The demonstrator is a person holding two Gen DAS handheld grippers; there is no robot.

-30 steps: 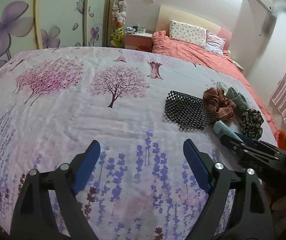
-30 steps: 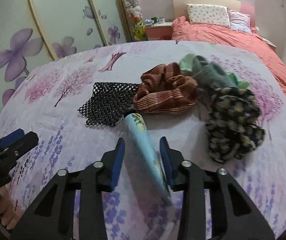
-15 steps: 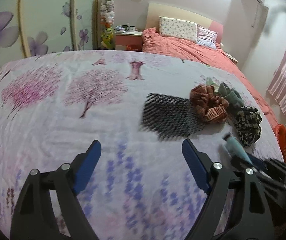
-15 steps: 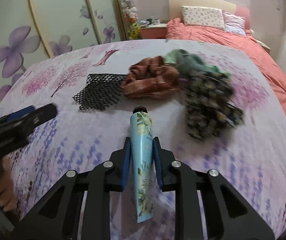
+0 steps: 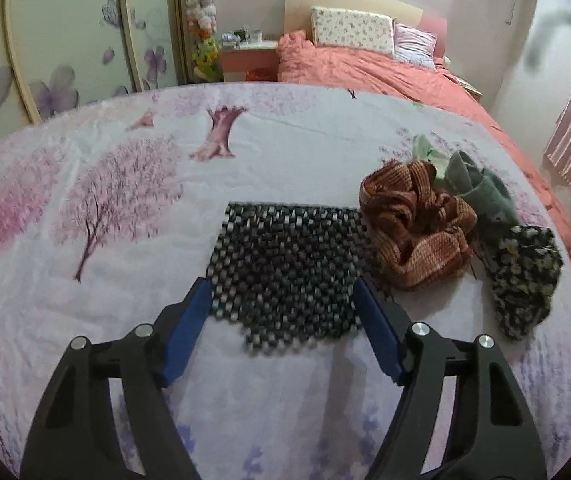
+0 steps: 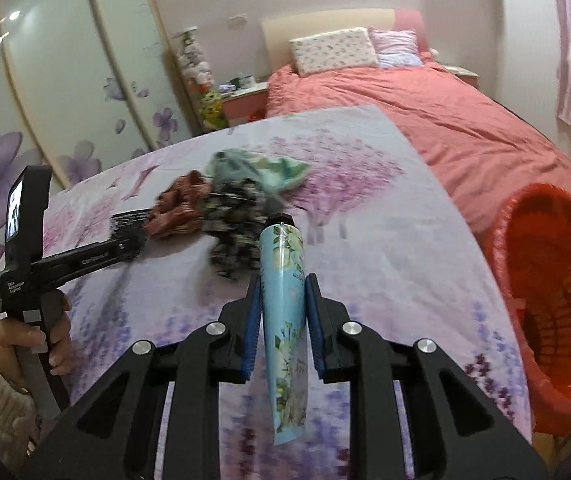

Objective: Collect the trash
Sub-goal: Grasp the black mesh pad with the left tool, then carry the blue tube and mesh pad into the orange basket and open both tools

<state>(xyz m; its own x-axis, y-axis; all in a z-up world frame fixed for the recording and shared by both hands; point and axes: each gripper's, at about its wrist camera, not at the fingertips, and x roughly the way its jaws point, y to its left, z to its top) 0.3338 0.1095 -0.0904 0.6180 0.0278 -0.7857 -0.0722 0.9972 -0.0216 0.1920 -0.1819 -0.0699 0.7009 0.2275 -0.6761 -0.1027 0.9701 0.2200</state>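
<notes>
My right gripper (image 6: 282,288) is shut on a light blue flowered tube (image 6: 285,300) and holds it above the bed, cap pointing away. A red lined trash basket (image 6: 545,304) stands beside the bed at the right. My left gripper (image 5: 281,300) is open and empty, its blue fingers either side of the near edge of a black mesh piece (image 5: 285,264) lying on the sheet. The left gripper's body also shows in the right wrist view (image 6: 85,256).
A brown scrunchie (image 5: 417,224), a green-grey cloth (image 5: 481,192) and a black floral scrunchie (image 5: 525,276) lie right of the mesh on the floral sheet (image 5: 125,200). A salmon duvet (image 6: 425,120) and pillows lie beyond. Wardrobe doors stand at left.
My right gripper closed on the tube, lifted it and swung right toward the basket. My left gripper moved right and forward up to the black mesh.
</notes>
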